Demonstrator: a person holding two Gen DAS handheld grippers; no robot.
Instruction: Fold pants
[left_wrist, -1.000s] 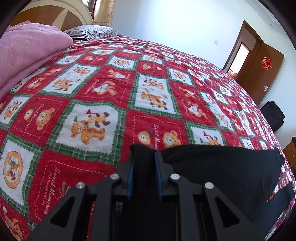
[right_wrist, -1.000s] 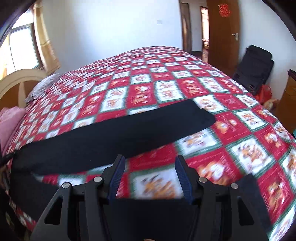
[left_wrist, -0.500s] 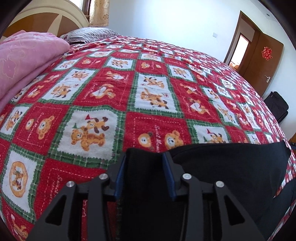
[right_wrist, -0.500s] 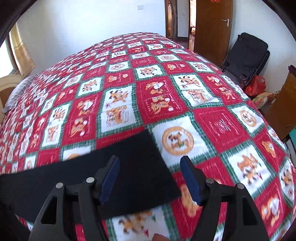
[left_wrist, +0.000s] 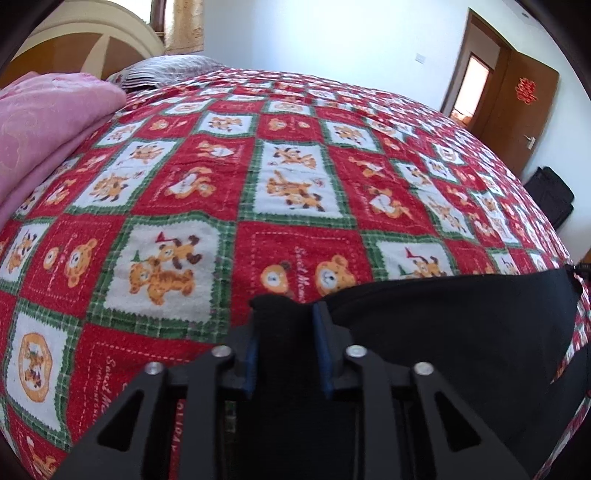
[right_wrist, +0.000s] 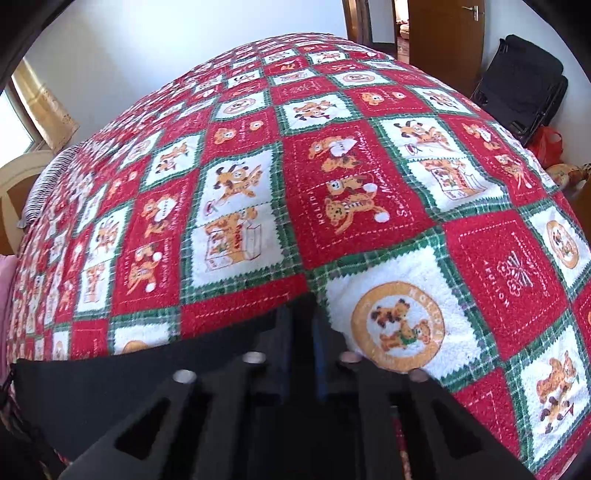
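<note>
Closest in, both tongs are down at the near edge of the bed w/ the black pants between them. Left tongs: narrow gap, blue pads pressed on a bunched corner of the pants that pokes up between the fingers, so closed on cloth. Right tongs: fingers nearly together, dark fabric in the slot; looks clamped on the other end, though the tips are in shadow and the pinch itself is hard to read.

The pants lie as one long flat black band, long axis running side to side along the near edge, from one grip across to the other. From the left tongs the cloth stretches off to the right; from the right tongs it stretches off to the left. Each hand has its own end, neither nearer than the other. My guess is the coming fold turns on that line: ends carried toward each other or away over the bed, kept level so the band doesn't twist.

Hidden: the lower part of the garment drops below both views, so can't tell waist from cuffs or how many layers.

Further out, red-and-green bear quilt covers the bed. Pink blanket near the headboard. Back wall: brown door, black bag beside it.
</note>
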